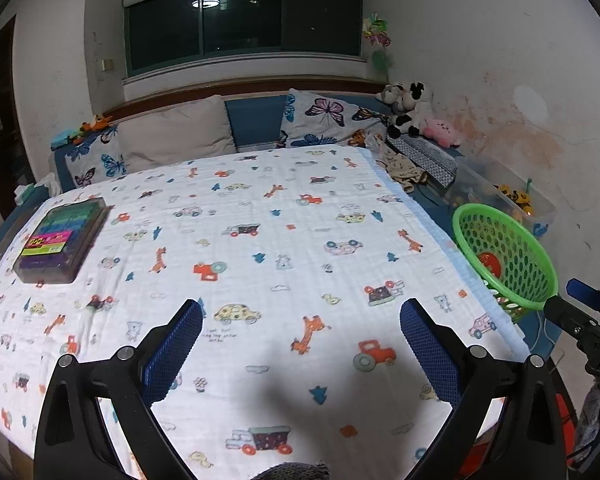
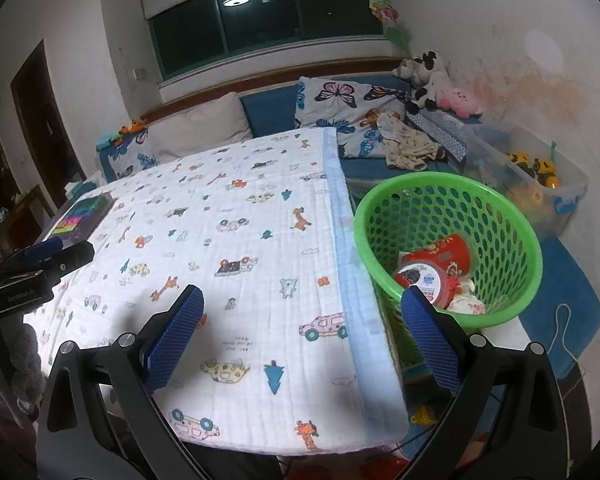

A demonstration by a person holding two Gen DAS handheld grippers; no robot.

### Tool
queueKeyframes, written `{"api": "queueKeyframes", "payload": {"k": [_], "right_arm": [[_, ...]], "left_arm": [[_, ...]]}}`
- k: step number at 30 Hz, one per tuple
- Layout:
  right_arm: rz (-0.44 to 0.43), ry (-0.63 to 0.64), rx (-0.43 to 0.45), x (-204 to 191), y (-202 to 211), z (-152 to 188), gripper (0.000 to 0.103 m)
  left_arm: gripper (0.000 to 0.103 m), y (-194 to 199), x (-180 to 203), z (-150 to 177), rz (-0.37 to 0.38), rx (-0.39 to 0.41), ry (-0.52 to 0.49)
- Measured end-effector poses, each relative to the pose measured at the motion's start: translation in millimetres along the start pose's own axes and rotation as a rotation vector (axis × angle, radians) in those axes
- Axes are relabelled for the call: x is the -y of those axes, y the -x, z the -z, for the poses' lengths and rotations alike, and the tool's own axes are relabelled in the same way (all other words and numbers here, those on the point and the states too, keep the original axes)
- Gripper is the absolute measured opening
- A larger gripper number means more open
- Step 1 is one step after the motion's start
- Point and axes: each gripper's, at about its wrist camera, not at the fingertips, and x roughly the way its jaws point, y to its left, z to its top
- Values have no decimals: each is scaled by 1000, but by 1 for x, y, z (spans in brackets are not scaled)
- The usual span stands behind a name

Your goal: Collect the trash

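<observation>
A green mesh basket (image 2: 448, 216) stands to the right of the table and holds red cups or tubs (image 2: 432, 276) and crumpled paper (image 2: 466, 304). The basket also shows at the right of the left wrist view (image 1: 504, 256). My left gripper (image 1: 300, 344) is open and empty above the near part of the cartoon-print cloth (image 1: 260, 240). My right gripper (image 2: 302, 334) is open and empty over the cloth's right edge (image 2: 348, 280), its right finger (image 2: 428, 336) in front of the basket. The right gripper shows at the right edge of the left wrist view (image 1: 572, 304).
A clear box of coloured pieces (image 1: 62, 240) lies at the table's far left. Behind are pillows (image 1: 172, 136), plush toys (image 1: 412, 112), crumpled clothes (image 2: 408, 148) and a clear bin with toy trucks (image 2: 540, 188). A white cord (image 2: 560, 332) lies on the blue mat.
</observation>
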Motion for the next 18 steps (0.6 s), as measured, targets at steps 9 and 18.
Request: {"api": "queueKeyframes", "payload": {"k": [9, 18], "right_arm": [[26, -2, 28, -2, 6, 5, 99], [51, 5, 99, -7, 15, 10, 99]], "left_arm": [[96, 6, 3, 10, -19, 14, -2], [96, 16, 11, 13, -49, 59, -11]]}}
